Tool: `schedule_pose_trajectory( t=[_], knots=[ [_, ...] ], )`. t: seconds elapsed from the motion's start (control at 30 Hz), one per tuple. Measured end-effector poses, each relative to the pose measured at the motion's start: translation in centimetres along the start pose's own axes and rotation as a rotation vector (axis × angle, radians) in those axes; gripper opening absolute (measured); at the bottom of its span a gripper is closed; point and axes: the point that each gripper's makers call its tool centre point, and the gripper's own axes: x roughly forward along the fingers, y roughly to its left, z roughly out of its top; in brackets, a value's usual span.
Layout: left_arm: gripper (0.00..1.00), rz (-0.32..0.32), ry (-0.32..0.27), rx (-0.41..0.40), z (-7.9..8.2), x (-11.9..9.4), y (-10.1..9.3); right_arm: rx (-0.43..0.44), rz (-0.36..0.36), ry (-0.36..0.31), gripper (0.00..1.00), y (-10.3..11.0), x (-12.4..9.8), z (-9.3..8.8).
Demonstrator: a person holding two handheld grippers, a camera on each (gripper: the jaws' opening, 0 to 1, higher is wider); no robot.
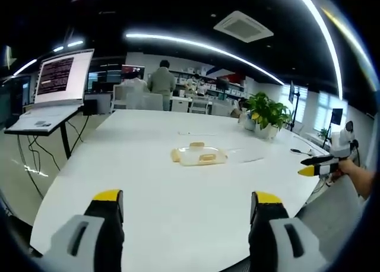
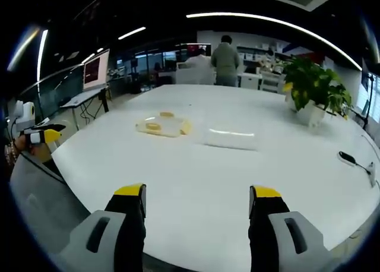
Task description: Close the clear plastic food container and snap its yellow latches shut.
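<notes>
Left gripper view: left gripper [image 1: 186, 208] held apart, empty; right gripper [image 2: 198, 202] likewise. Container [image 1: 198, 154] and lid [image 2: 230, 138] lie separate on counter [image 1: 148, 183]. Approach stage; lid placement is required next.

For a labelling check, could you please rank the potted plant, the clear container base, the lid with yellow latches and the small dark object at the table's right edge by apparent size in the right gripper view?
1. Potted plant.
2. Container base and lid: they look alike, so unranked.
3. Small dark object.
</notes>
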Motion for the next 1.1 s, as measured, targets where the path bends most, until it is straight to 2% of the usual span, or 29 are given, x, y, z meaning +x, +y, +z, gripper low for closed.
schedule_pose_trajectory(
  t=[1.1],
  knots=[
    [0.84, -0.003, 0.008, 0.016, -0.23, 0.06, -0.01, 0.006, -0.007, 0.000, 0.68, -0.27, 0.00, -0.15]
  ],
)
